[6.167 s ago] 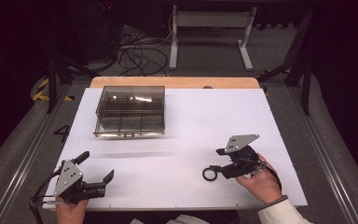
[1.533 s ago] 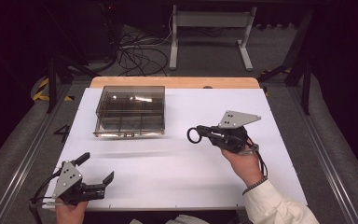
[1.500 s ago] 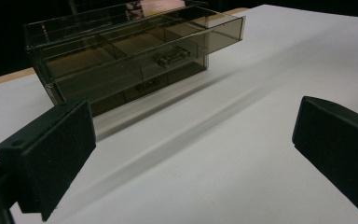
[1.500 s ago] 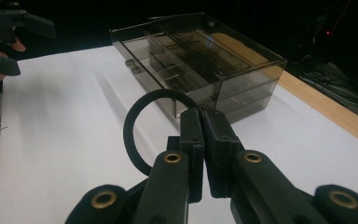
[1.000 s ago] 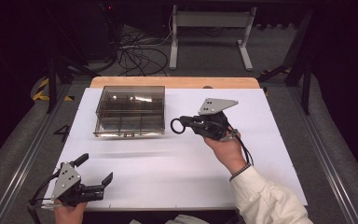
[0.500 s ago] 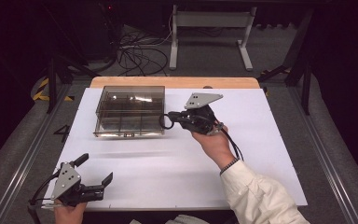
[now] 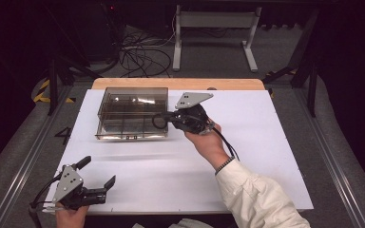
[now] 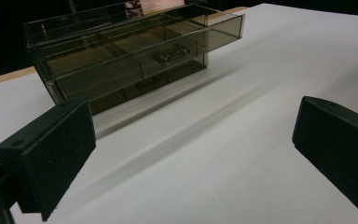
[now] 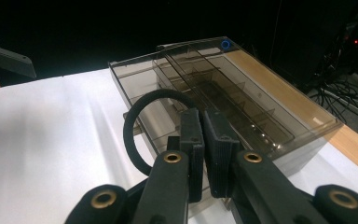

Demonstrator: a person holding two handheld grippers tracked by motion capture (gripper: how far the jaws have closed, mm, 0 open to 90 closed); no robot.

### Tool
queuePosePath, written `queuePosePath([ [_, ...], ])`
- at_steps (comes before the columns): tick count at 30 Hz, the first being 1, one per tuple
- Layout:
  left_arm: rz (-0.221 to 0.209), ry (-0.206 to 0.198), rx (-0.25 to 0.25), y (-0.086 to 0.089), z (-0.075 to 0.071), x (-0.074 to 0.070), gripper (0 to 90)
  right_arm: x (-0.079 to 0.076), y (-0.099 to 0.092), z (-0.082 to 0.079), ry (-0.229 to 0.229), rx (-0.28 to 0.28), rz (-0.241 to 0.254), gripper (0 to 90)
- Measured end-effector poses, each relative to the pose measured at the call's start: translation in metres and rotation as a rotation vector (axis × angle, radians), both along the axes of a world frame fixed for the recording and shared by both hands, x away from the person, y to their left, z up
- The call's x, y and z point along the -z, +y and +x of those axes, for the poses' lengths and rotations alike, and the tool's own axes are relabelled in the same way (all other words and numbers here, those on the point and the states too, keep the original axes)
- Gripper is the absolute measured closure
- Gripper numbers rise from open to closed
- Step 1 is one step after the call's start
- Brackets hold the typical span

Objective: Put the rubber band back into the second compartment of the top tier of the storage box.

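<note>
A smoked clear plastic drawer box [image 7: 123,114] stands on the white table top at the back left, also seen in the left gripper view [image 8: 121,51] and the right gripper view [image 9: 261,107]. One of its drawers looks partly slid out. My right gripper [image 7: 168,118] hovers at the box's right end, its jaws shut on a black ring [image 7: 159,121]. In the right gripper view [image 9: 204,119] the ring [image 9: 133,121] hangs left of the pads, over the box's near corner. My left gripper [image 7: 97,171] rests open at the front left with nothing between its pads [image 8: 56,154].
The white table top [image 7: 247,156] spreads to the right and front of the box. A strip of bare wood [image 7: 228,84] runs along its far edge. Cables and a desk frame lie on the dark floor behind.
The right gripper has carried the ring leftward and away from the person, from the right half of the table to the box's right end. The left gripper has stayed put.
</note>
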State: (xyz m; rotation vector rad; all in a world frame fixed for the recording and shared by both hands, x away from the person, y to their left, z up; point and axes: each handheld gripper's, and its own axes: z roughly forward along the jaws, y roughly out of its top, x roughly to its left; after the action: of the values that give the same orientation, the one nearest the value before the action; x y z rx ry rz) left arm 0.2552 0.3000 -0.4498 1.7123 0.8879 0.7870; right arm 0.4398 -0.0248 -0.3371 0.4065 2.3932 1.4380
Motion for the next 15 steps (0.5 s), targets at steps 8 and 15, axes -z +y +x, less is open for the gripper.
queuePosePath([
  [8, 0.001, 0.003, 0.003, 0.000, 0.000, 0.000, 0.3, 0.002, 0.012, 0.002, -0.016, -0.004, -0.006, 87.0],
  [15, 0.002, 0.002, 0.005, 0.000, 0.000, 0.000, 0.3, 0.007, 0.020, 0.003, -0.020, 0.001, 0.008, 86.9],
])
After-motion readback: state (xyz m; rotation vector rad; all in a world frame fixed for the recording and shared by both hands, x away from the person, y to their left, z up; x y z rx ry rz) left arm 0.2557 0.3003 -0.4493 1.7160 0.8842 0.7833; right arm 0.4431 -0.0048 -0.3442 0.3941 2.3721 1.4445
